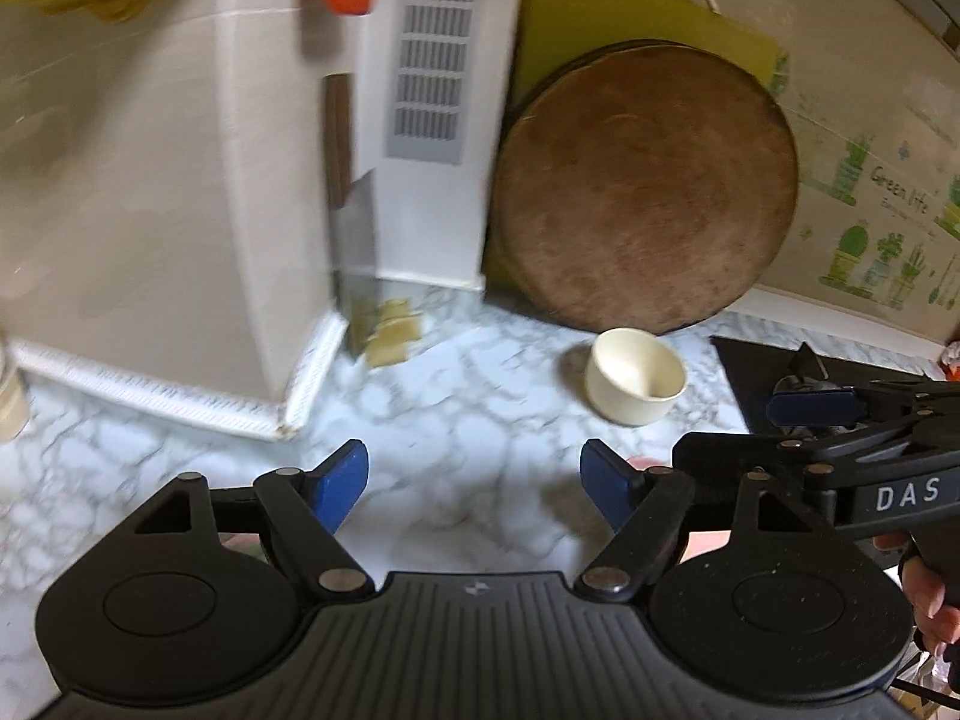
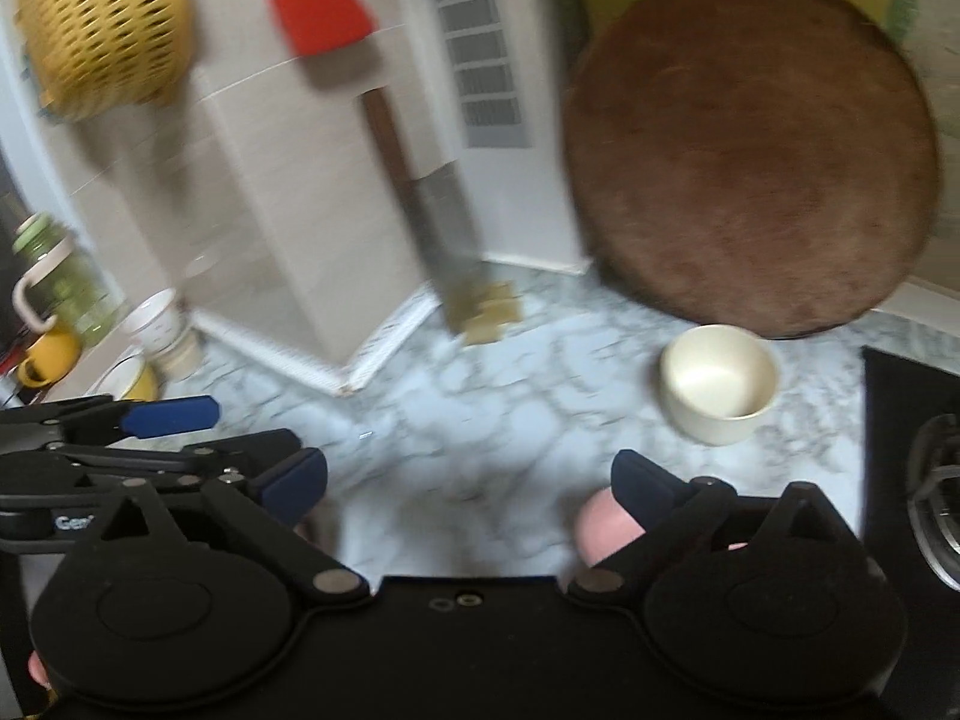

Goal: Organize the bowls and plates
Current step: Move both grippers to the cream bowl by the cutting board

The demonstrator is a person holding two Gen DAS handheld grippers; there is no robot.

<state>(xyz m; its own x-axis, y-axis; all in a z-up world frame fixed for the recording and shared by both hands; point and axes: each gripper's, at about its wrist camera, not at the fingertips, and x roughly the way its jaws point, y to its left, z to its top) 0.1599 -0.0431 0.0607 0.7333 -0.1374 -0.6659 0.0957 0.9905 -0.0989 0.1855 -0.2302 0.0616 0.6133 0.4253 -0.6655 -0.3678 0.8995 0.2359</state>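
One marble-patterned counter [image 1: 456,420] fills both views. Against the wall behind it leans one round wooden board [image 1: 645,186], with one yellow cutting board [image 1: 576,18] behind that. One cleaver [image 1: 354,228] hangs on the tiled column. One cream bowl [image 1: 636,375] sits upright on the counter, just in front of the wooden board. Something pink [image 2: 600,525] shows below the right hand-held gripper [image 2: 471,480], whose jaws stand wide apart and empty; the left hand-held gripper [image 1: 474,489] is likewise spread with nothing between its pads. Only the right view shows the yellow colander [image 2: 102,24], green jar [image 2: 57,276] and cups at left.
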